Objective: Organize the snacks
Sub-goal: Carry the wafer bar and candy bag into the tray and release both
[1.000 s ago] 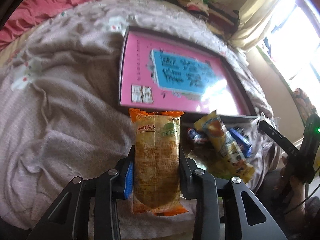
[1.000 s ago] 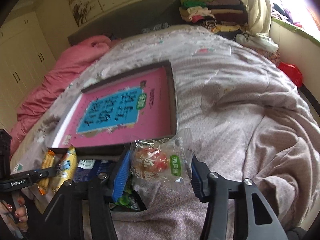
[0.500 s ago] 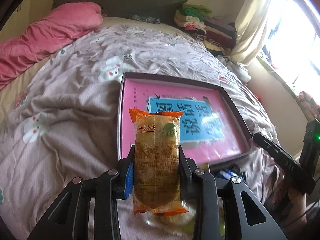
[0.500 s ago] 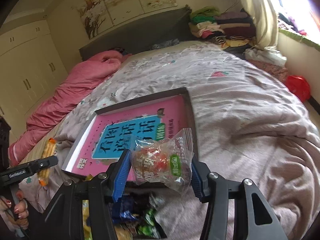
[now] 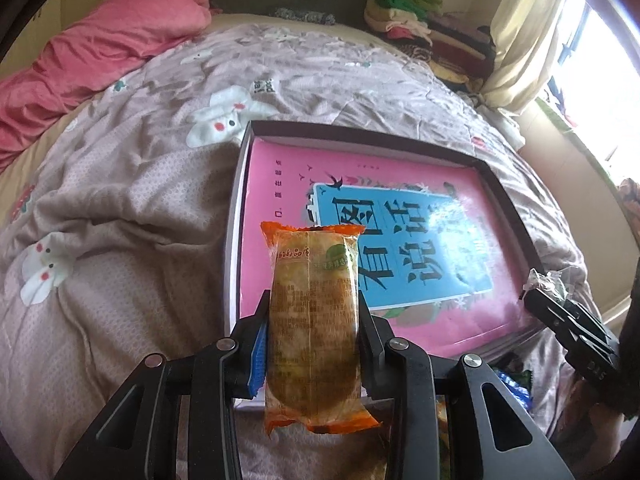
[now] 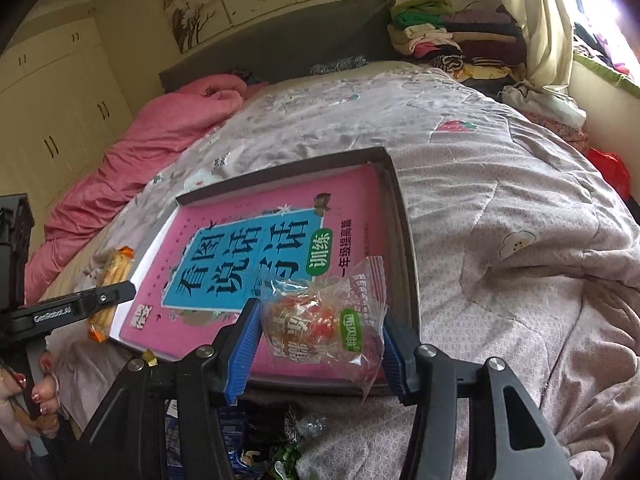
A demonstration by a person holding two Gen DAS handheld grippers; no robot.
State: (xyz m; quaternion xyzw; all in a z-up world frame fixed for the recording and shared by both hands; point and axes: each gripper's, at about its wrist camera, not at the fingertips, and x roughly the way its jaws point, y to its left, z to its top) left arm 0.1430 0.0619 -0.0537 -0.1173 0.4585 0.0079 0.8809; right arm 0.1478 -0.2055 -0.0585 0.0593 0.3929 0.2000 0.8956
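My left gripper (image 5: 314, 320) is shut on an orange-wrapped pastry snack (image 5: 314, 312), held upright above the near left corner of a dark-rimmed shallow box (image 5: 508, 196) lined with a pink and blue book cover. My right gripper (image 6: 320, 328) is shut on a clear-wrapped snack with red and green print (image 6: 324, 320), held over the box's near right corner (image 6: 404, 224). The left gripper (image 6: 80, 308) and its pastry (image 6: 110, 276) show at the left of the right wrist view. The right gripper's finger (image 5: 568, 320) shows at the right of the left wrist view.
The box lies on a bed with a mauve patterned quilt (image 5: 120, 200). A pile of loose snack packets (image 6: 248, 440) lies below the box's near edge. A pink duvet (image 5: 100, 48) is at the far left, folded clothes (image 6: 440, 28) at the far right.
Both grippers have risen from the snack pile and moved forward with their snacks, so the box now sits lower and nearer under them.
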